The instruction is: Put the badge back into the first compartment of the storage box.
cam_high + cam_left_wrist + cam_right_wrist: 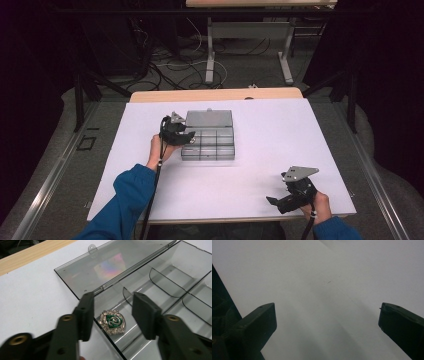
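Below the left hand-held gripper [112, 315], its jaws apart, a green crest badge [113, 322] lies in the open organizer box [175, 275].

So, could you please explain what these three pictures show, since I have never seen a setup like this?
There is no robot here: a person holds a hand tool with two black fingers in each hand. The high view looks down on a white table from above the person. The other two pictures come from small cameras riding on the tools, looking along their fingers.

The left gripper sits at the near left corner of a clear compartment box, whose lid lies open flat. Its camera shows a silver and green crest badge lying in a corner compartment, between the open fingers but not gripped. The right gripper rests open near the table's front right, holding nothing.
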Demonstrator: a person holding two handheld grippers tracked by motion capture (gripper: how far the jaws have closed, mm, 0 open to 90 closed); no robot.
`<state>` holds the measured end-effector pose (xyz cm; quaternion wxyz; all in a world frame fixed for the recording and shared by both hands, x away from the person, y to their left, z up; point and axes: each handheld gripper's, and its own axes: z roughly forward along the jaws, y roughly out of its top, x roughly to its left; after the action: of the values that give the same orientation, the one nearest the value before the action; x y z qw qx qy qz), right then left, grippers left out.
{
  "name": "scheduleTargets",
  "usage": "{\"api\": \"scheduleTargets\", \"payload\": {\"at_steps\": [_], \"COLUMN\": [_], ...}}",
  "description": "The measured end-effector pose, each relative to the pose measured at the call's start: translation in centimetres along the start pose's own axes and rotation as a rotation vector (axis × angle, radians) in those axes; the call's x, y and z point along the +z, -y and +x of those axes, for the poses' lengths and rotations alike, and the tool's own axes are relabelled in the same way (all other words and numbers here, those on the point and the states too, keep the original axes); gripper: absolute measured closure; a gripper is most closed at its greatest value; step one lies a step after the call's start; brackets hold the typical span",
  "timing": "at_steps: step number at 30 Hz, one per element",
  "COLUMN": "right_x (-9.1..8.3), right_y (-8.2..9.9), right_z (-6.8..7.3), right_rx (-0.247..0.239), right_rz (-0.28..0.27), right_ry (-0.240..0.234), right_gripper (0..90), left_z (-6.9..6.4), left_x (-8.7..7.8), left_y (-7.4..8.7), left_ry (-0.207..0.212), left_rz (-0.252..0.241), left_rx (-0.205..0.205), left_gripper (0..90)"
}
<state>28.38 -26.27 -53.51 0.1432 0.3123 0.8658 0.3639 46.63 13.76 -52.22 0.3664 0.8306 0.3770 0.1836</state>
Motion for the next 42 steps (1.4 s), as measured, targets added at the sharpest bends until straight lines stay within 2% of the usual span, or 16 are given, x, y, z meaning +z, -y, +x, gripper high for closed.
{"api": "scheduleTargets", "payload": {"at_steps": [5, 8, 10, 14, 18, 19, 24, 25, 29, 32, 42], "right_x": [0.0, 0.0, -0.1, -0.1, -0.2, -0.2, -0.1, -0.1, -0.1, -0.1, -0.1], "right_y": [0.0, 0.0, 0.0, 0.0, 0.0, 0.0, 0.0, 0.0, 0.0, 0.0, 0.0], "right_z": [-0.1, 0.0, 0.0, 0.0, -0.1, -0.1, -0.1, -0.1, -0.1, 0.0, -0.1], "right_rx": [0.0, 0.011, 0.01, 0.001, -0.007, -0.005, -0.004, 0.009, 0.01, 0.009, 0.009], "right_rz": [0.001, 0.0, 0.01, 0.008, 0.01, 0.011, 0.001, 0.003, 0.003, 0.003, 0.004], "right_ry": [-0.001, 0.002, -0.001, -0.003, -0.005, -0.006, -0.002, -0.002, -0.003, -0.003, -0.002], "right_gripper": [1.2, 1.2, 1.3, 1.3, 1.3, 1.3, 1.3, 1.3, 1.4, 1.4, 1.4], "left_z": [-0.2, -0.4, -0.6, -0.8, -0.9, -1.0, -1.6, -1.8, -2.4, -2.8, -3.6], "left_x": [-0.8, -1.2, -1.4, -2.2, -2.9, -3.0, -3.8, -3.9, -4.5, -5.1, -7.3], "left_y": [0.0, 0.1, 0.2, 0.2, 0.5, 0.6, 1.3, 1.5, 2.1, 2.5, 4.1], "left_ry": [0.015, 0.024, 0.025, 0.035, 0.021, 0.026, 0.015, 0.016, 0.027, 0.034, 0.038], "left_rz": [0.002, 0.027, 0.016, 0.034, 0.022, 0.023, 0.027, 0.025, 0.028, 0.046, 0.032], "left_rx": [0.008, 0.017, 0.015, 0.016, 0.018, 0.014, 0.043, 0.04, 0.041, 0.058, 0.076], "left_gripper": [28.5, 18.8, 15.1, 8.3, 3.6, 2.8, 0.4, 0.3, 0.3, 0.3, 0.3]}}
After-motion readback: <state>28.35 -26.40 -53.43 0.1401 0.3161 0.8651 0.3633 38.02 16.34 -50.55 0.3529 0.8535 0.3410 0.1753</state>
